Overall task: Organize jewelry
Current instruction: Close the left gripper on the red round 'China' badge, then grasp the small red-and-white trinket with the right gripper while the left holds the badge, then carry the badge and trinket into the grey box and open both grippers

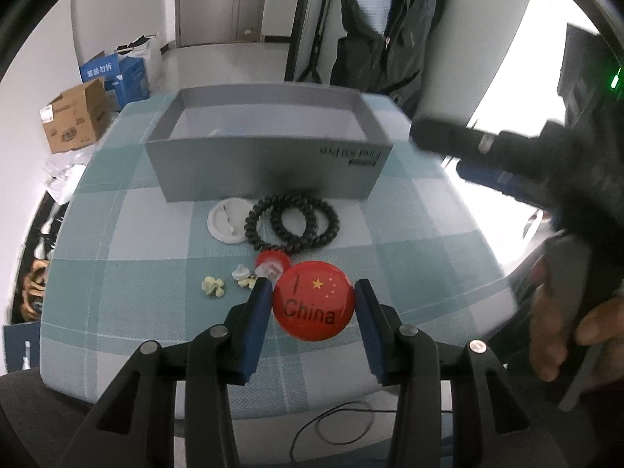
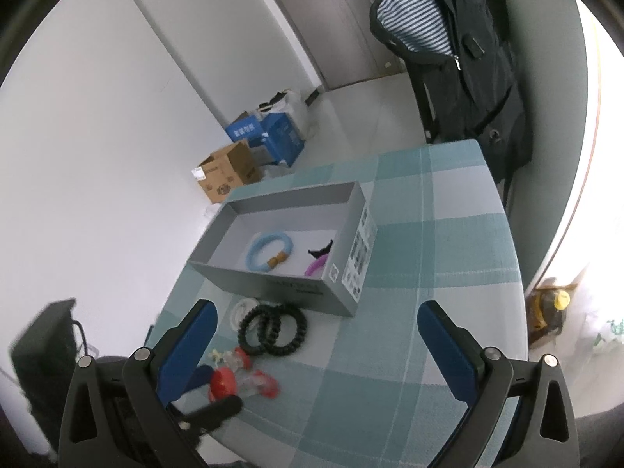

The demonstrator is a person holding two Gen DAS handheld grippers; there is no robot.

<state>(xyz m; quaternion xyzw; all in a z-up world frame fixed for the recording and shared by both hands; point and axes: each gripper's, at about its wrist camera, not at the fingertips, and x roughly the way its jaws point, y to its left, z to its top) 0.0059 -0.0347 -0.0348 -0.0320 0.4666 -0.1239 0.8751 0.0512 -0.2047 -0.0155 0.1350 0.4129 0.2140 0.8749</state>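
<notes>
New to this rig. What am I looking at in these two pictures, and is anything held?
No robot arm: a person holds a two-finger gripper in each hand, each with a fisheye camera looking along its fingers.

Left wrist view: the left gripper is closed on a round red "China" badge. The person's hand holds the other tool at right.

Right wrist view: the right gripper is open and empty above the checked teal tablecloth.

On the cloth: a grey cardboard box holding a light blue bracelet, two black beaded bracelets, a white round lid, and small cream flower pieces.
</notes>
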